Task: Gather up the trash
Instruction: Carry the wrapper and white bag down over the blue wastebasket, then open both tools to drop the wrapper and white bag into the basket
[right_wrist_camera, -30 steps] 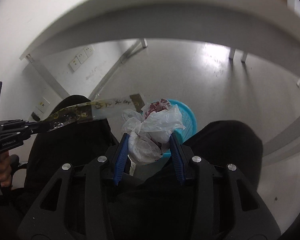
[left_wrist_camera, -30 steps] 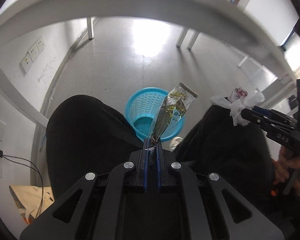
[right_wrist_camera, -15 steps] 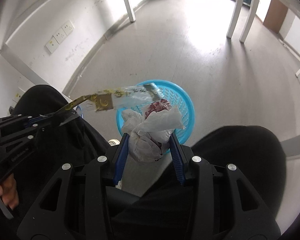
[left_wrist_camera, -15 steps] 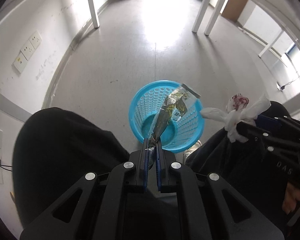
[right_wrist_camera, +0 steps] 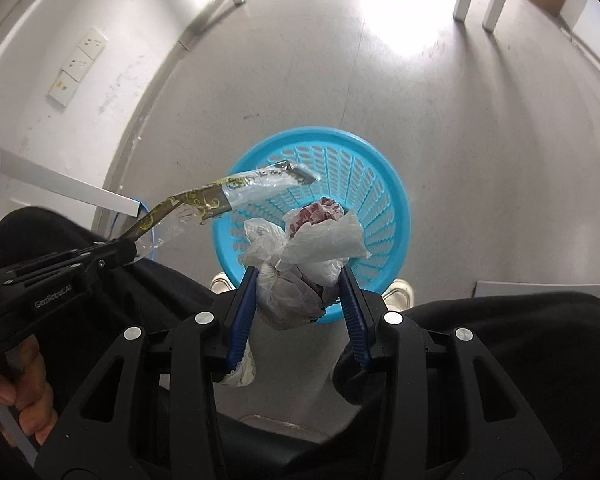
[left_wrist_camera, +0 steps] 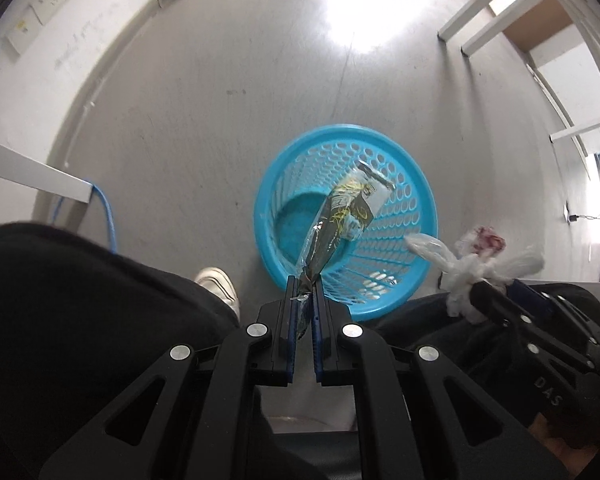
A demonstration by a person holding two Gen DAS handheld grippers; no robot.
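Directly above a blue plastic basket (left_wrist_camera: 416, 196) on the grey floor (left_wrist_camera: 220, 120), both tools point steeply downward. Left tool (left_wrist_camera: 304, 286): jaws together, clamped on the lower end of a long clear wrapper (left_wrist_camera: 342, 216) with dark and gold print; the wrapper rises from the pads and its free end hangs over the basket's opening. Same wrapper (right_wrist_camera: 220, 200) in the right wrist view: it arcs from the left tool (right_wrist_camera: 130, 248) across to the basket (right_wrist_camera: 380, 184) rim. Right tool (right_wrist_camera: 298, 276): jaws part-way apart, clamped on a knotted white plastic bag (right_wrist_camera: 300, 264) with dark red contents showing at the top; both blue pads press its sides. That bag (left_wrist_camera: 472, 268) sits just beside the basket's right edge in the left wrist view, held by the right tool (left_wrist_camera: 480, 294). Basket interior: bare blue bottom visible through the mesh walls. Person seated, black trousers (left_wrist_camera: 80, 320) either side of the basket, white shoe (left_wrist_camera: 218, 284) near its left rim. One hand (right_wrist_camera: 16, 396) grips the left tool's handle. White wall sockets (right_wrist_camera: 78, 68) upper left
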